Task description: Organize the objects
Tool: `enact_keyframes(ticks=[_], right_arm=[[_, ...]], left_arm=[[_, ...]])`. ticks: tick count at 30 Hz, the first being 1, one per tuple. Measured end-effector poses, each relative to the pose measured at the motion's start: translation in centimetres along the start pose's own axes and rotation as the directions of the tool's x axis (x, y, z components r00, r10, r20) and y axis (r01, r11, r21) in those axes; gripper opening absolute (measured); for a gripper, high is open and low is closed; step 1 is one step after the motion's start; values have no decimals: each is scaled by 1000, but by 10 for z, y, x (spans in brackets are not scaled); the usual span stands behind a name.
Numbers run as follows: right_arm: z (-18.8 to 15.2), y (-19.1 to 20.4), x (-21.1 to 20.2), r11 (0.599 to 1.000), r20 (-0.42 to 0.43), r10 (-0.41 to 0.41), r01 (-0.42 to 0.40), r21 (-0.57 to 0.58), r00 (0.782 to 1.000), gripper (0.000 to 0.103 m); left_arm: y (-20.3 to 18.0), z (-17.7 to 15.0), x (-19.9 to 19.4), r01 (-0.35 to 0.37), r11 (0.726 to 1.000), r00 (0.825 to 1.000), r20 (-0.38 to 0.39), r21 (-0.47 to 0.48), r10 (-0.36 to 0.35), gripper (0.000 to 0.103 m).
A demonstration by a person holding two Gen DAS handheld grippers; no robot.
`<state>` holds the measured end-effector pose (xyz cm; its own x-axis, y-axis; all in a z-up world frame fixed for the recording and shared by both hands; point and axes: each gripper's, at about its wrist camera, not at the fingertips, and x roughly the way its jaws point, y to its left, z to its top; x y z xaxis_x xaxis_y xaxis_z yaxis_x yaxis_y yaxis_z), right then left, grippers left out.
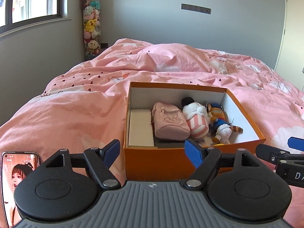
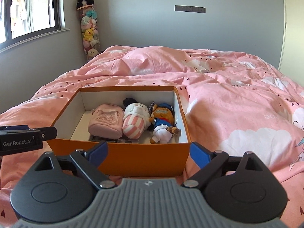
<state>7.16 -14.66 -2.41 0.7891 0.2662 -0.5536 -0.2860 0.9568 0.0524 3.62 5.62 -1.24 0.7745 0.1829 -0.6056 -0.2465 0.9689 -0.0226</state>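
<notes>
The left tool (image 2: 28, 139) reads "GenRobot.AI"; the right tool (image 1: 285, 161) shows "DA".

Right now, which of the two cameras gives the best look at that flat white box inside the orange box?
The left wrist view. There the white box shows its whole top, lying against the left wall of the orange box, beside the pink pouch. In the right wrist view, only a pale sliver shows left of the pouch.

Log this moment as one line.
left gripper open | right gripper open | orange box on bed: pink pouch, two plush toys
</notes>
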Motion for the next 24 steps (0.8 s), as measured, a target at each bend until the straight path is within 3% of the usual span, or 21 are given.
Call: enact_keyframes(ticks=[16, 24], right_arm=[[-9, -8, 13, 998, -56, 10, -7, 57, 998, 95], [-11, -11, 17, 997, -79, 14, -9, 71, 997, 95]], left_arm=[[-22, -17, 16, 28, 997, 994, -108, 68, -20, 90], [-27, -18, 17, 20, 996, 993, -121, 83, -10, 90]])
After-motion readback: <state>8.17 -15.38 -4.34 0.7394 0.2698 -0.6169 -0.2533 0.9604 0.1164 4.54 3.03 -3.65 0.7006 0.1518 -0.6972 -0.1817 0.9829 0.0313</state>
